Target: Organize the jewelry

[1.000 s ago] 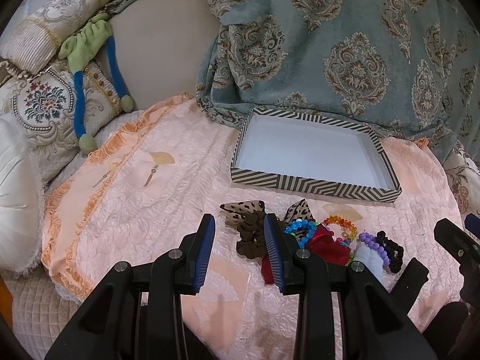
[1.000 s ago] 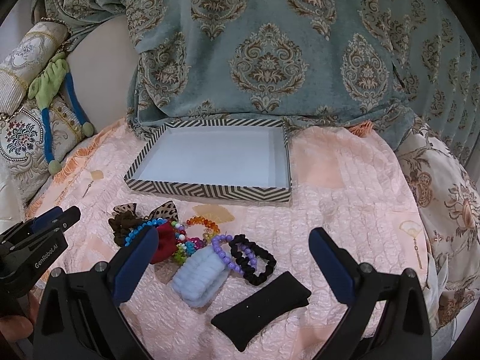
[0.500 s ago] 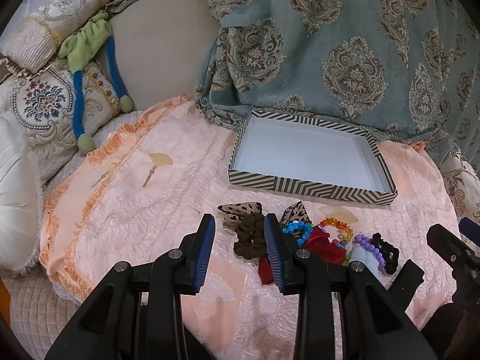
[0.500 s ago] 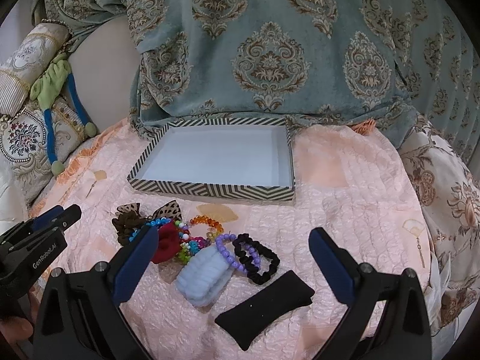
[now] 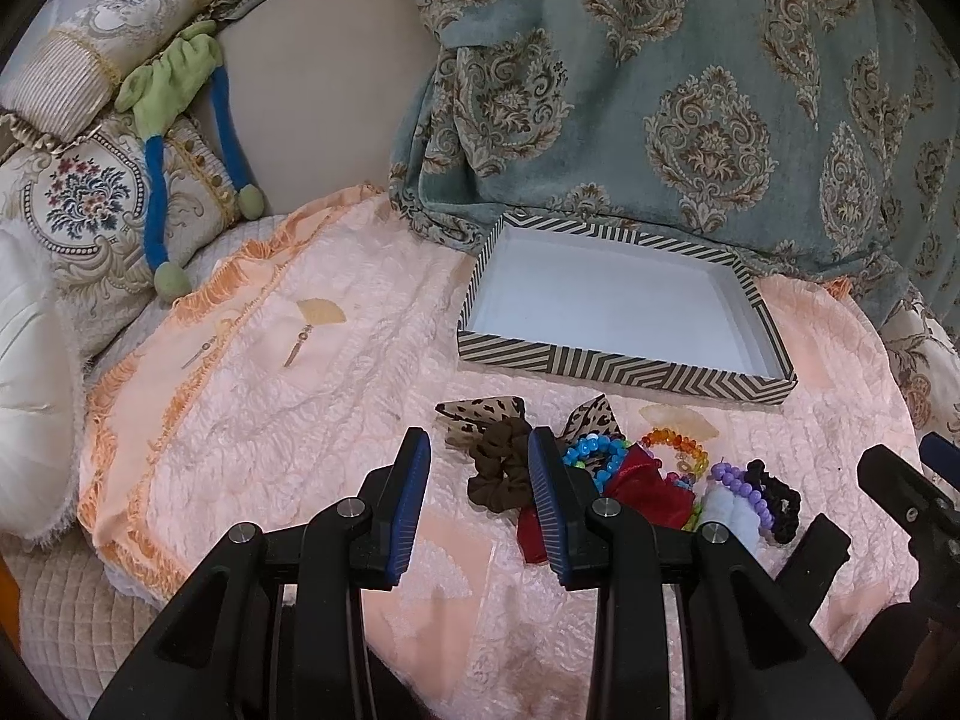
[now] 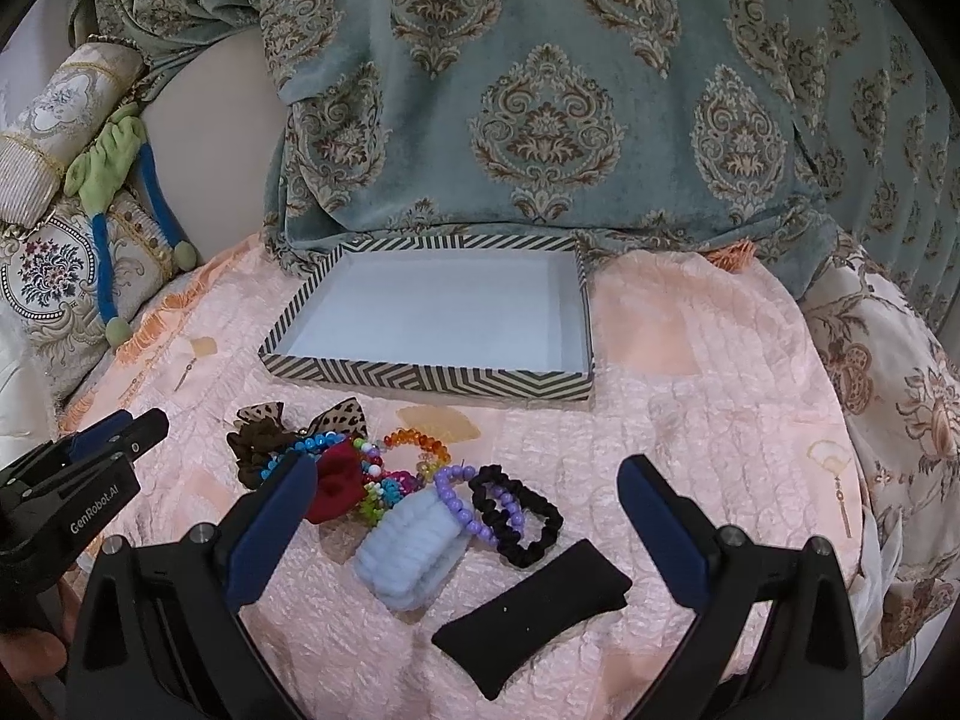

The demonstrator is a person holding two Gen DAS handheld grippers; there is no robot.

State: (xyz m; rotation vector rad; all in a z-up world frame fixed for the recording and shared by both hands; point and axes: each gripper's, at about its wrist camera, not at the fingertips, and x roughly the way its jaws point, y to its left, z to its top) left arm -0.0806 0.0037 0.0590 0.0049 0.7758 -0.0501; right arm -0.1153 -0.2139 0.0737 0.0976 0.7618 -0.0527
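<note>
Pink quilt [image 6: 690, 420] spread flat as the work surface, backed by a teal drape [image 6: 540, 108] and cushions [image 5: 78, 210] pushed off to the left, out of the way

Striped box [image 6: 432, 381] parked at the far edge of the quilt, lid off, white floor bare: apparently the destination, nothing sorted into it yet

Right gripper [image 6: 468, 516] spread wide and empty, hovering over the near end of the pile, likely gaped to take something bulky

Left gripper [image 5: 477, 501] part open, holding nothing, aimed down at the pile's left end; brown scrunchie [image 5: 501, 471] showing in the gap beyond, no contact visible

Jewelry heaped together just in front of the box, well apart from it, presumably dumped for sorting:
- black pad [image 6: 531, 609] lying alone, nearest
- blue fluffy band [image 6: 411, 549] touching the purple beads [image 6: 459, 501]
- black scrunchie [image 6: 519, 519] linked through those beads
- red piece [image 6: 339, 480] under tangled bead strands
- leopard bow [image 6: 339, 417] at the back left
- rainbow bracelet [image 6: 420, 441] nearest the box

Tangle suggests lifting outer loose pieces first
</note>
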